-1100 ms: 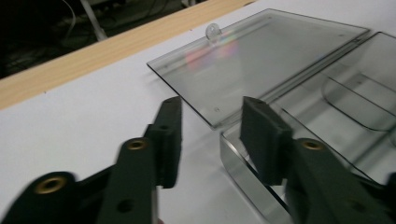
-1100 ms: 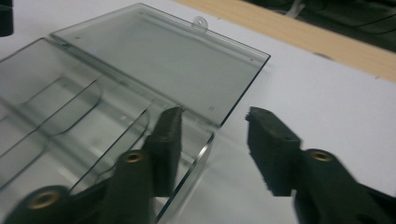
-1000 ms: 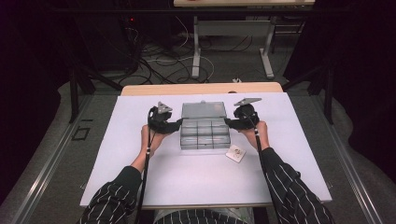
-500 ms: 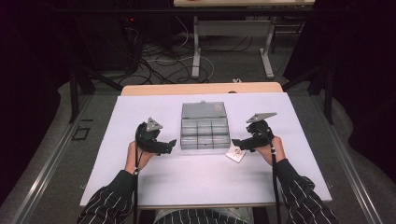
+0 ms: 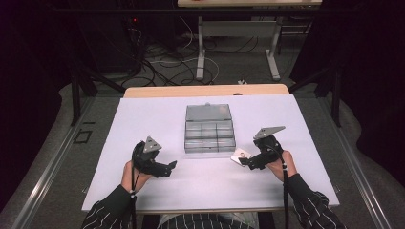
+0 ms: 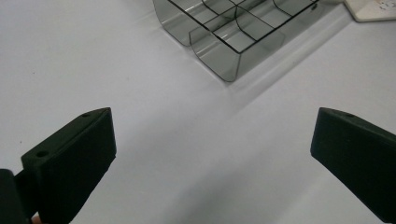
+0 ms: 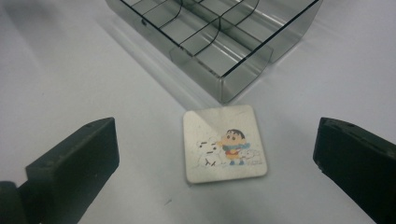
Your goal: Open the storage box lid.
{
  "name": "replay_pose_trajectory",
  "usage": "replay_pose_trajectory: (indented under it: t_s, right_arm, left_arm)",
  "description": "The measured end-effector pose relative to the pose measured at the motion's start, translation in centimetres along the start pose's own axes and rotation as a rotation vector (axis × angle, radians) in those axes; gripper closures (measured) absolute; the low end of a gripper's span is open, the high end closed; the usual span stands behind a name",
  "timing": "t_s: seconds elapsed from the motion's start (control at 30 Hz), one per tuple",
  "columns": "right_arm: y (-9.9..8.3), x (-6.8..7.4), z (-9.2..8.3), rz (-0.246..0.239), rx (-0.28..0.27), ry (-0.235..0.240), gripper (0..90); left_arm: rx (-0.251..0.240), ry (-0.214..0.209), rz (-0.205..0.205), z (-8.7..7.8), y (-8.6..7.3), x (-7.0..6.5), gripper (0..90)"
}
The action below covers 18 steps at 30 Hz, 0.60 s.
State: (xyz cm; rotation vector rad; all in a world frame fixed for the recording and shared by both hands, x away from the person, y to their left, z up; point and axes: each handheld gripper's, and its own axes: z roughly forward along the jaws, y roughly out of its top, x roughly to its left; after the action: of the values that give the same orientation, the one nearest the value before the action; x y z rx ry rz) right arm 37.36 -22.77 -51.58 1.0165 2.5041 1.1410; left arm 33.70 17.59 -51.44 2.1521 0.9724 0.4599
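So both hands had pulled back off the box (image 5: 209, 130) toward the near edge. Left gripper (image 5: 168, 168) had just been opening, jaws spread with nothing between them. Box sat mid-table, lid up. Right gripper (image 5: 242, 162) had opened too, jaws wide around the card (image 7: 223, 143) without touching it, so probably the card gets grabbed next.

Glossy clear plastic organiser box (image 5: 209, 130), matt white table cover (image 5: 143, 119), shiny card (image 7: 224, 143).
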Motion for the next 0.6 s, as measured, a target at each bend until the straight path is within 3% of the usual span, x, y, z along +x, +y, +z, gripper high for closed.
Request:
replay_pose_trajectory:
  t_s: [0.13, 0.37, 0.6]
  right_arm:
    - [-0.26, 0.21, -0.22, 0.002, 0.033, 0.013, 0.0]
    - [-0.24, 0.07, -0.01, -0.004, 0.074, 0.007, 0.0]
    - [-0.21, 0.24, 0.18, -0.038, 0.055, 0.015, 0.0]
  left_arm:
    - [-0.008, -0.001, 0.004, -0.75, -0.69, -0.41, 0.2]
    - [-0.005, 0.003, 0.014, -0.49, -0.68, -0.17, 0.2]
    - [-0.01, 0.007, 0.014, -0.45, -0.64, 0.09, 0.3]
